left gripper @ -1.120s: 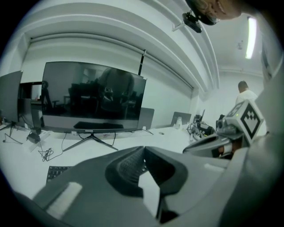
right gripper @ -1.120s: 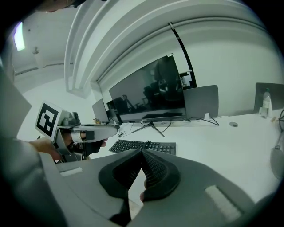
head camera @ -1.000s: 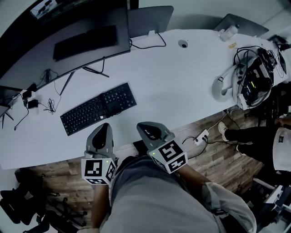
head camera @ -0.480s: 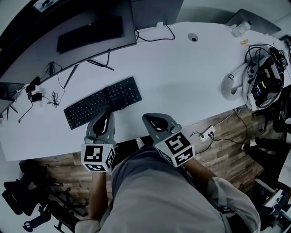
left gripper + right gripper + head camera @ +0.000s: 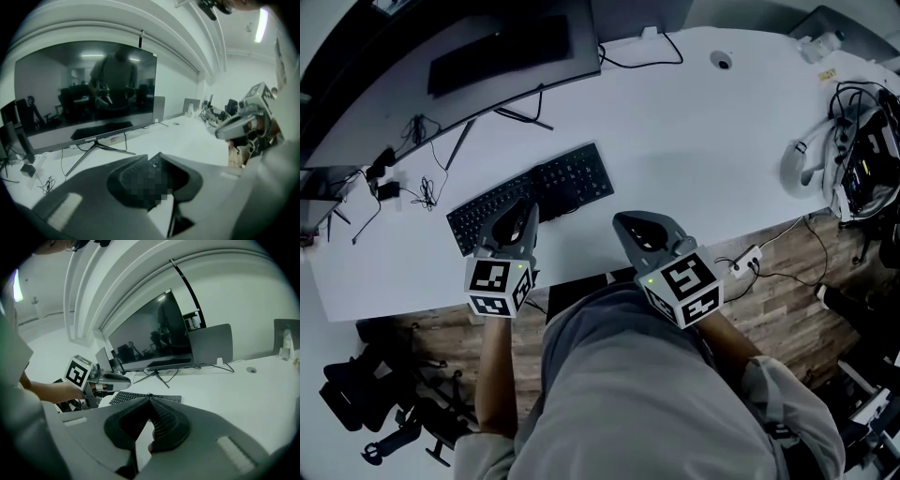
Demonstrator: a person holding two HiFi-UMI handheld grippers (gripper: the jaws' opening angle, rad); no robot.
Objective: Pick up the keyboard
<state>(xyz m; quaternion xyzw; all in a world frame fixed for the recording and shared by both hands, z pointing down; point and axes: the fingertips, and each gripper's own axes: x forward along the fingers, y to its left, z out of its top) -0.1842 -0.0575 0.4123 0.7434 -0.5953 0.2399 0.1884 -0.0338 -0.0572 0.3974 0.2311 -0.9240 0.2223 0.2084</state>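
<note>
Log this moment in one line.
keyboard: flat on desk, not lifted | left gripper: jaws shut, at its near edge | right gripper: jaws shut, empty, over desk

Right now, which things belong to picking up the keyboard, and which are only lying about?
For the job: keyboard, left gripper, right gripper.
Lying about: monitor, loose cables, power strip on the floor.

The keyboard lies on the desk before the monitor (left gripper at its near edge).
</note>
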